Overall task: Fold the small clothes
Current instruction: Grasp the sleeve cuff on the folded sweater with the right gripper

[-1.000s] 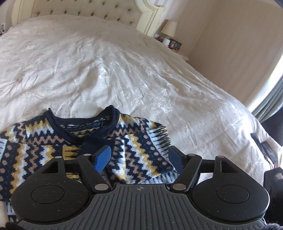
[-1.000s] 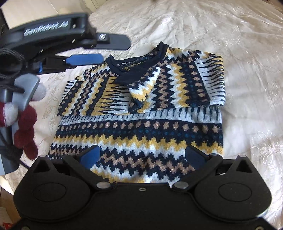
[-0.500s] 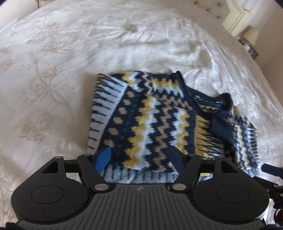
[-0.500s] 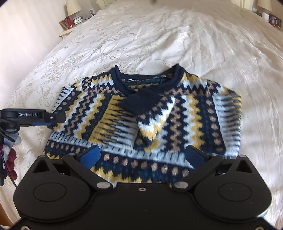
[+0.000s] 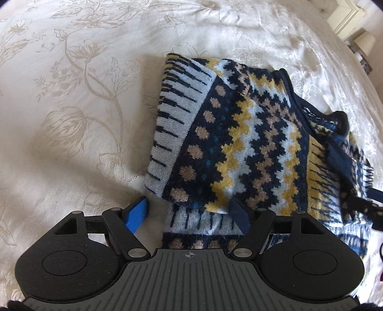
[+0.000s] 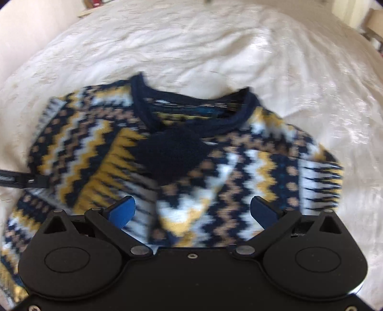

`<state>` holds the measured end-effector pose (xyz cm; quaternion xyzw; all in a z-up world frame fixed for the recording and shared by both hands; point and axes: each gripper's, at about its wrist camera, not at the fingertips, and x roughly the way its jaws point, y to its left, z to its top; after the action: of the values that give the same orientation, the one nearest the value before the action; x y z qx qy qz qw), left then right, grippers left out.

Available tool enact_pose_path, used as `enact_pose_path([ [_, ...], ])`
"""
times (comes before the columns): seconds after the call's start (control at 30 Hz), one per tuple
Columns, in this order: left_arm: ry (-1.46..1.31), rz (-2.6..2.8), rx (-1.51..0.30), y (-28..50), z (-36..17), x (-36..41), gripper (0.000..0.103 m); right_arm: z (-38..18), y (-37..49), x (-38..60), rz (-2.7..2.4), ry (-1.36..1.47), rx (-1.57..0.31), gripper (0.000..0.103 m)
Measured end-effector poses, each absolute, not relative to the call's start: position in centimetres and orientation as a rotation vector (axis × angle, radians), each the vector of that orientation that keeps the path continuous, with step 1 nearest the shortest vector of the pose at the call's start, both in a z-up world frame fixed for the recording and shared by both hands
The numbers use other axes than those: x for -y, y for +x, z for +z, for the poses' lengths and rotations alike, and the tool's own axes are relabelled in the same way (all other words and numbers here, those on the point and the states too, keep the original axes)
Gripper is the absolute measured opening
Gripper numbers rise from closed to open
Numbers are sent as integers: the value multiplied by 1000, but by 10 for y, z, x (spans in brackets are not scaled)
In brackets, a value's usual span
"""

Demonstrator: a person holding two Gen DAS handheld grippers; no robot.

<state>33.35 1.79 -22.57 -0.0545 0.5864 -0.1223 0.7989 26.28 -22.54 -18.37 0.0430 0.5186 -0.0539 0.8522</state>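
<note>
A small knitted sweater (image 5: 241, 148) in navy, yellow, tan and white zigzags lies on the cream bedspread (image 5: 71, 107), both sleeves folded in over the chest. My left gripper (image 5: 189, 213) is open at the sweater's side edge, one finger beside the folded sleeve, the other over the hem. In the right wrist view the sweater (image 6: 215, 167) fills the middle, navy collar at the far side. My right gripper (image 6: 191, 210) is open just above the lower body, holding nothing. The left gripper's fingertip (image 6: 36, 180) shows at the sweater's left edge.
The bedspread (image 6: 287, 59) stretches wide around the sweater. A cream headboard post (image 5: 347, 16) and a bedside lamp (image 5: 365, 43) stand at the far right corner in the left wrist view.
My left gripper has swung round from the collar side to the sweater's side edge and moved in close. My right gripper has moved forward over the lower body toward the collar.
</note>
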Motion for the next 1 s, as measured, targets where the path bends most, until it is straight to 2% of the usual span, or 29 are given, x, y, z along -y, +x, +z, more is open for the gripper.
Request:
enact_pose_path([
  [0.33, -112, -266, -1253, 332, -228, -14, 83, -176, 205, 301, -327, 287, -1016, 102],
  [0.47, -112, -262, -1255, 333, -228, -14, 83, -174, 198, 302, -246, 362, -964, 102],
  [0.7, -114, -273, -1236, 328, -221, -18, 83, -193, 205, 309, -224, 461, -987, 101],
  [0.77, -113, -272, -1227, 324, -219, -19, 83, -198, 208, 314, -219, 500, -994, 89],
  [0.8, -111, -272, -1220, 322, -217, -20, 83, -200, 209, 317, -219, 522, -1000, 88],
  [0.87, -106, -267, -1209, 319, -214, -22, 83, -203, 211, 321, -229, 557, -1013, 70],
  [0.9, -105, -265, -1200, 318, -211, -24, 83, -202, 212, 322, -241, 559, -1020, 65],
  [0.93, -105, -263, -1193, 317, -209, -25, 83, -202, 213, 322, -249, 555, -1022, 54],
  [0.97, -106, -261, -1186, 316, -207, -26, 83, -201, 213, 323, -242, 561, -1022, 36],
  [1.0, -107, -259, -1180, 315, -204, -28, 83, -200, 213, 324, -223, 578, -1017, 26],
])
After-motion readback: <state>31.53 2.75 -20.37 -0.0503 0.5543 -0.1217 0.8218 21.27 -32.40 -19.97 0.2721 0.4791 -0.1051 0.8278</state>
